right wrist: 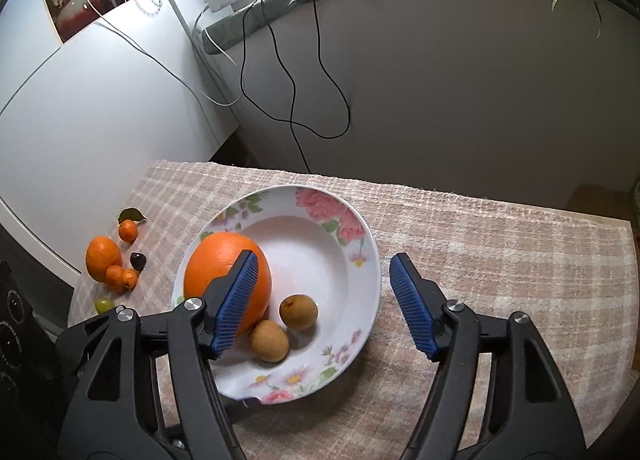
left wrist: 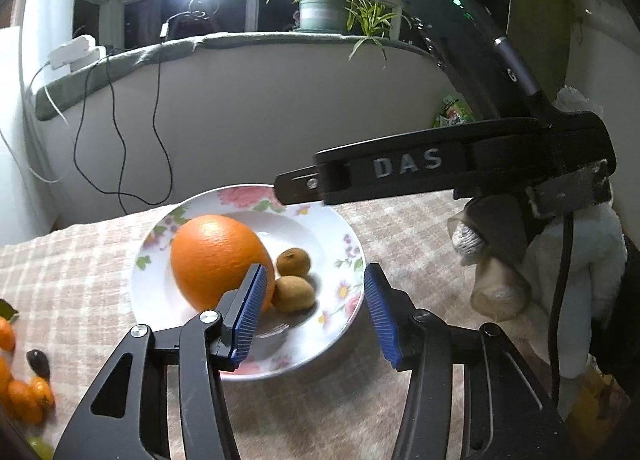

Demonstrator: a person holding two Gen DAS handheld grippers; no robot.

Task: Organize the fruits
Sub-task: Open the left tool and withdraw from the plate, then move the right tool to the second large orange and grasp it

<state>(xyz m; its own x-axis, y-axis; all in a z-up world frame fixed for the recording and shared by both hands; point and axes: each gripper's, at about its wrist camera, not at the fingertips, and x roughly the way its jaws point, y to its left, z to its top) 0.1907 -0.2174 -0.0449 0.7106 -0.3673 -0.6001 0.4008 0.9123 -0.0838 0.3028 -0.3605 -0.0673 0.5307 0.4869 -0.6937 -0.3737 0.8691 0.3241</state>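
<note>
I see my left claw [left wrist: 316, 312] and my right claw [right wrist: 324, 306] both wide apart, holding nothing, above the flowery plate [right wrist: 360, 272]. A big orange [right wrist: 224, 272] and two small brown fruits [right wrist: 284, 326] sit inside it. More little fruits [right wrist: 114, 260] lie on the cloth [right wrist: 500, 260] nearby.

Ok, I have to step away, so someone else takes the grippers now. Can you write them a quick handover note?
Left gripper: open, empty, over the near side of the plate.
Right gripper: open, empty, also over the plate.
Done: the big orange and two small brown fruits lie in the plate.
Left: on the cloth to the plate's left lie a smaller orange, three small orange fruits, a dark fruit and a green grape. Judging by what lies there, they likely go in next.
</note>
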